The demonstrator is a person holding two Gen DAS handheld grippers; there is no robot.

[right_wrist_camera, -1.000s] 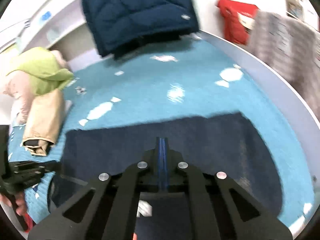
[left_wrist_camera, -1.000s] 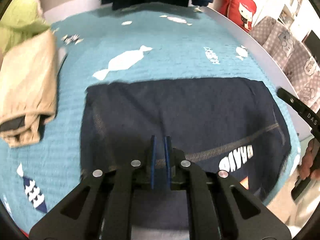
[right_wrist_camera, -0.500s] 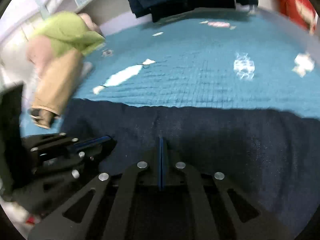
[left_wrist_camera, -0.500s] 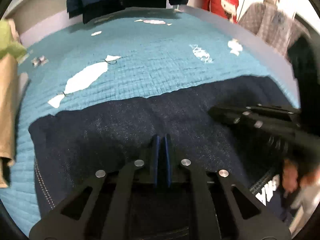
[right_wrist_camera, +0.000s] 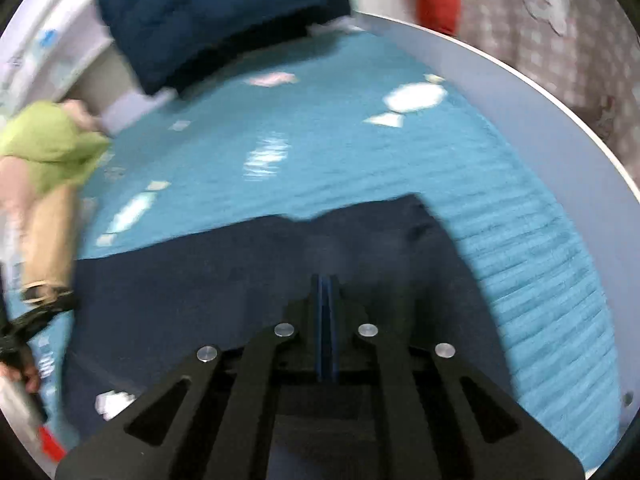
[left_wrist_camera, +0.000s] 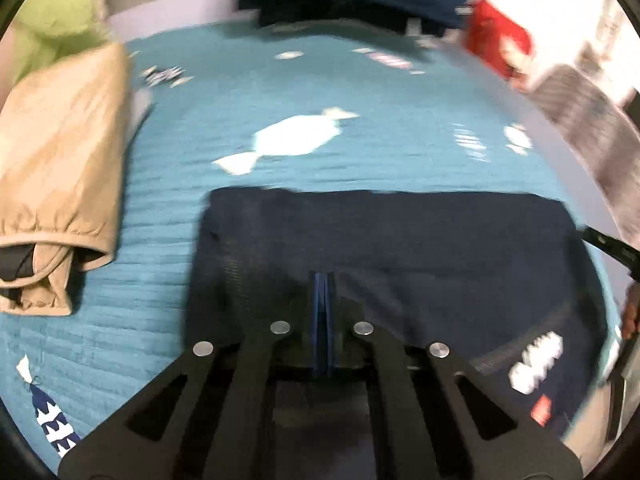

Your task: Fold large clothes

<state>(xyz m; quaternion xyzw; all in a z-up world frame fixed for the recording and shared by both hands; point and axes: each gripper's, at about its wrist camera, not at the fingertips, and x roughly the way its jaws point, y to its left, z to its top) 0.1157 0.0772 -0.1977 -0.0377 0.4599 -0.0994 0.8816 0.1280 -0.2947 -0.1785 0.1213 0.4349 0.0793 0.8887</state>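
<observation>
Grippers apart again; tan jacket (left_wrist_camera: 60,168) beside.

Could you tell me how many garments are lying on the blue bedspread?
4: the navy garment nearest; the tan garment at left; the green garment behind it; the dark blue jacket at the far edge. Others may be hidden.

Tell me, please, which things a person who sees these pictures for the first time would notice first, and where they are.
The eye falls first on the dark navy garment, spread flat on the teal bedspread just ahead of both grippers. The left gripper and right gripper are shut above it. Next comes the folded beige garment at the left, with a green one behind it.
</observation>
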